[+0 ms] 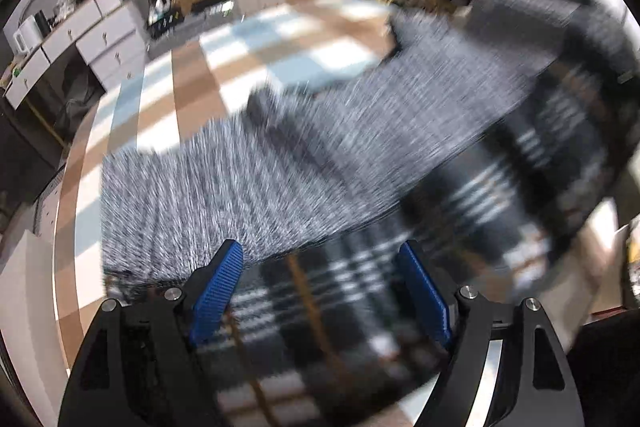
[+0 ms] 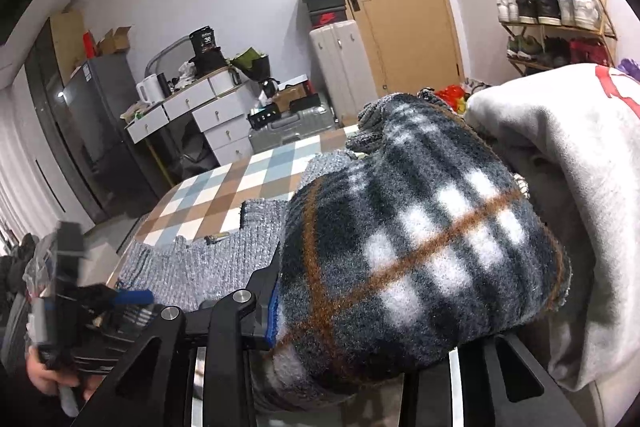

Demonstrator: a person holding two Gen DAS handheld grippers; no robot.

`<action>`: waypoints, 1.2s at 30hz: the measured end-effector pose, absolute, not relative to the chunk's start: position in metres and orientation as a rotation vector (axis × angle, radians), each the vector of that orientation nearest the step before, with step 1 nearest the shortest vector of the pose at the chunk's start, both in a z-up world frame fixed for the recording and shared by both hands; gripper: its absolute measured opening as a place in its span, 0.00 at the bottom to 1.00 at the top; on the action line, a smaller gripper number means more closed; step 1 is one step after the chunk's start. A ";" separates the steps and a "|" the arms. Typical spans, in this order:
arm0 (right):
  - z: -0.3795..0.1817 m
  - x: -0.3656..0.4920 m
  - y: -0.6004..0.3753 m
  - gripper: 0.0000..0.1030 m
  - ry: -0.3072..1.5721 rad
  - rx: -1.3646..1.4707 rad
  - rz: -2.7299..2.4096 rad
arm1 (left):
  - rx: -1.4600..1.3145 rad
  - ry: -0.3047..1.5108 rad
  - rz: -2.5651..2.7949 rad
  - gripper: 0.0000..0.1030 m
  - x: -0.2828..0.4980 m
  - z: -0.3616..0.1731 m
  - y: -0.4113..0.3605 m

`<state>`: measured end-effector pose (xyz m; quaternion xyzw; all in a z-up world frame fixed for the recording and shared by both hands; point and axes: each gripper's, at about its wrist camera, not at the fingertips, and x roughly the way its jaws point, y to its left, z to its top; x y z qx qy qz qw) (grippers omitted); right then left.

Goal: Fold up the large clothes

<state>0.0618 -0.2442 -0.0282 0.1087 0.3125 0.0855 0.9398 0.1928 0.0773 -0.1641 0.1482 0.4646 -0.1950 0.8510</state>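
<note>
Left hand-held gripper (image 1: 320, 291): blue ribbed pads spread wide, nothing pinched between them. Dark plaid fleece lining with white and brown stripes (image 1: 320, 327) lies under and between the fingers; whether they touch it I can't tell, as the left wrist view is heavily motion-blurred.

Right hand-held gripper (image 2: 356, 331): mostly buried under a bunched fold of the same plaid fleece (image 2: 420, 247). Only one blue pad (image 2: 273, 319) shows at the left edge of the bundle, pressed against the cloth; the other finger is hidden. Can't tell the jaw width or whether it really pinches the fabric.

Garment: large grey marled knit garment (image 1: 224, 187) with the plaid fleece inside, spread across the checked blue, brown and white worktop cover (image 1: 188, 83). In the left wrist view the knit side runs from lower left up toward upper right, with the plaid side showing at the near edge and on the right. In the right wrist view the knit (image 2: 200, 263) lies flat on the checked cover behind the raised fleece bundle.

A light grey sweatshirt with red print (image 2: 592, 163) sits just right of the bundle, touching it.

In the right wrist view the left gripper (image 2: 128, 297) is at far left, blurred, held in a person's hand (image 2: 44, 379).
</note>
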 end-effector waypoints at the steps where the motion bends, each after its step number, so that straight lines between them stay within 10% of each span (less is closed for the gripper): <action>1: -0.028 0.061 -0.244 0.33 0.638 0.227 0.176 | 0.303 0.978 -0.413 0.79 0.196 -0.167 0.076; 36: -0.013 0.045 -0.262 0.33 0.584 0.211 0.164 | 0.332 0.964 -0.452 0.83 0.222 -0.137 -0.023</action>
